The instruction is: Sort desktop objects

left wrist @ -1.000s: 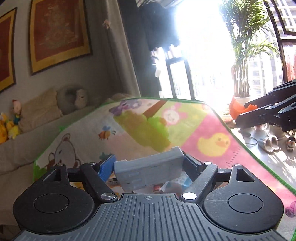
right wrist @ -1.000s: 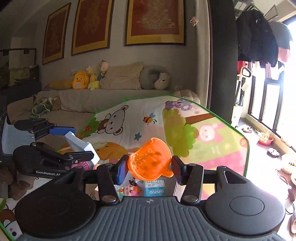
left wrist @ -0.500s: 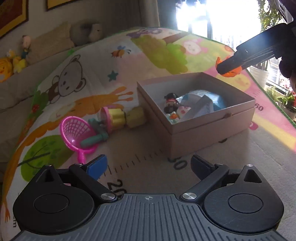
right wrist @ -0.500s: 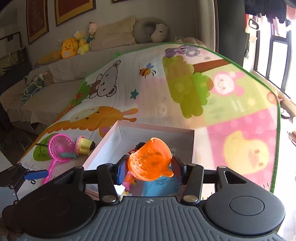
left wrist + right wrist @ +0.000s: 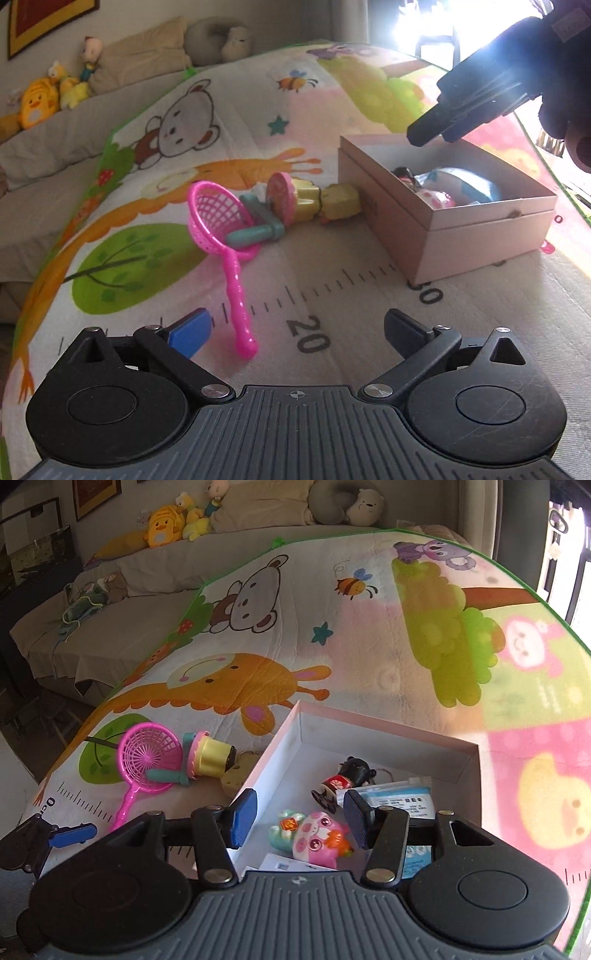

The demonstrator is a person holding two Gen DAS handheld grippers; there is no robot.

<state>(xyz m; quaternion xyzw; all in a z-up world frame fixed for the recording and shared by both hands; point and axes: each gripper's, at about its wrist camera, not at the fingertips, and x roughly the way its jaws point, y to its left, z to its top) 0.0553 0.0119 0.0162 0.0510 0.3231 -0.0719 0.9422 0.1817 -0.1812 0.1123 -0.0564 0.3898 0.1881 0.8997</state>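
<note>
Toys are partly sorted: the pink box (image 5: 373, 725) already holds a black figurine (image 5: 345, 779), a pink plush-faced toy (image 5: 317, 840), a blue-and-white packet (image 5: 402, 799) and some white cards near its front edge. An orange bit shows against the pink toy, but we can't tell what it is.

Left outside, all beside the box's left wall on the play mat (image 5: 229, 122):
- pink net scoop (image 5: 216, 218), mesh head tilted up, handle pointing toward us
- teal piece (image 5: 255, 227) resting against the net's rim
- pink-and-yellow cupcake toy (image 5: 291, 201) lying on its side
- yellowish chunk (image 5: 341, 201) touching the box wall

We judge roughly half done; four items to go.

Left gripper (image 5: 295, 332) is low over the mat on the near-left of the box, fingers wide apart, nothing held. The scoop handle ends just beside its blue pad. Right gripper (image 5: 299, 821) hangs over the box's near-left corner, fingers apart and empty.

Scoop looks like thin, light plastic; the handle is the obvious grasp, and the mesh may snag the teal piece.
</note>
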